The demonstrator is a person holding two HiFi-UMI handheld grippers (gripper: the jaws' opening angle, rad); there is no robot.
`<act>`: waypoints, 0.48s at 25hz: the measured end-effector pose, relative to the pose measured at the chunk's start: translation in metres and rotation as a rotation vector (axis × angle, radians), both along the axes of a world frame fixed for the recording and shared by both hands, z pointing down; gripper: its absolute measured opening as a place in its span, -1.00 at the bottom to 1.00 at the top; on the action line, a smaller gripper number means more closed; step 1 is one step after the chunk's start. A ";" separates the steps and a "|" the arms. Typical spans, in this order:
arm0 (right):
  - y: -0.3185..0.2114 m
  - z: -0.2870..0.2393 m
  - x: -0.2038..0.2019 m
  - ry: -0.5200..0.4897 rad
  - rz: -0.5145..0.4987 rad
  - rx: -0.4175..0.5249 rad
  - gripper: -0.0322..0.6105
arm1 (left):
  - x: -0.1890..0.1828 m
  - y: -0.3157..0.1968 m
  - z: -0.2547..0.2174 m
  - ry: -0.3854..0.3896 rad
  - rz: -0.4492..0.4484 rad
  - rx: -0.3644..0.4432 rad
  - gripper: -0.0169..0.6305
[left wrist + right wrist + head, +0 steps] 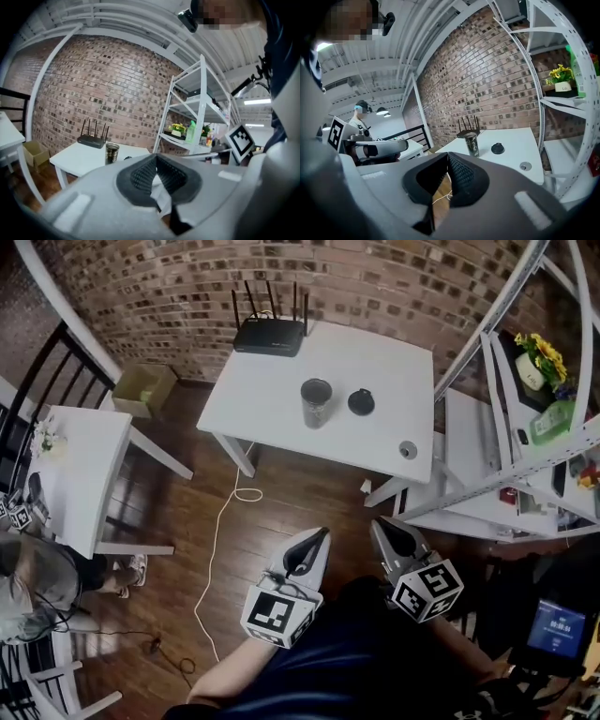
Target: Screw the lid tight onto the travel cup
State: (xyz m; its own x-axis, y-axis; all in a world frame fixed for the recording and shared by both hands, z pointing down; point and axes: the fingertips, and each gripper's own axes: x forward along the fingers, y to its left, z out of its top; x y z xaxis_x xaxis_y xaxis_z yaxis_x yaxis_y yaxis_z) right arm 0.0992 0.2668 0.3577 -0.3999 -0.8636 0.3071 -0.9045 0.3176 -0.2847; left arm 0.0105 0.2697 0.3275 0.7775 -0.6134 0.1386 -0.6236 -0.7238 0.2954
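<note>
- Head view: travel cup [316, 402] upright near the middle of the white table [272, 399], mouth open, no lid on it.
- Lid [361, 402] flat on the tabletop just to the right of the cup, apart from it.
- Black router [271, 334] at the far edge of the table, against the brick wall [187, 287]; small grey disc [408, 450] near the table's right front corner.
- Left gripper [323, 533] and right gripper [378, 522] side by side over the wooden floor [281, 512], well short of the table, both pointed toward it.
- Left gripper view: jaws clenched tip to tip at [156, 157], nothing between them; cup [112, 153] and router [92, 139] far ahead on the table.
- Right gripper view: jaws likewise pressed together at [447, 156], empty; cup [472, 143], lid [497, 148] and disc [525, 166] in a row beyond the tips, router [468, 133] behind the cup.
- White shelf unit [506, 381] to the right of the table; white cable [220, 531] trailing across the floor from the table's front.
</note>
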 end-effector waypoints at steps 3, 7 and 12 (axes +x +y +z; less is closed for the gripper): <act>-0.017 0.000 0.003 0.012 0.019 -0.011 -0.87 | -0.001 -0.018 0.005 0.014 0.012 -0.008 -0.93; -0.040 0.005 0.007 0.012 0.015 -0.025 -0.87 | 0.004 -0.043 0.011 0.007 0.008 -0.027 -0.93; -0.084 0.011 0.021 -0.023 -0.019 -0.019 -0.87 | 0.012 -0.081 0.015 -0.025 -0.043 -0.037 -0.93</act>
State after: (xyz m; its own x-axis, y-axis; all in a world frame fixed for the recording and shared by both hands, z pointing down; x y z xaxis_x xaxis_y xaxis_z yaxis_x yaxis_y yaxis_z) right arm 0.1201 0.1830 0.3683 -0.4235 -0.8499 0.3135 -0.8914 0.3293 -0.3114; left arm 0.0221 0.1885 0.3422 0.7466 -0.6402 0.1809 -0.6614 -0.6849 0.3057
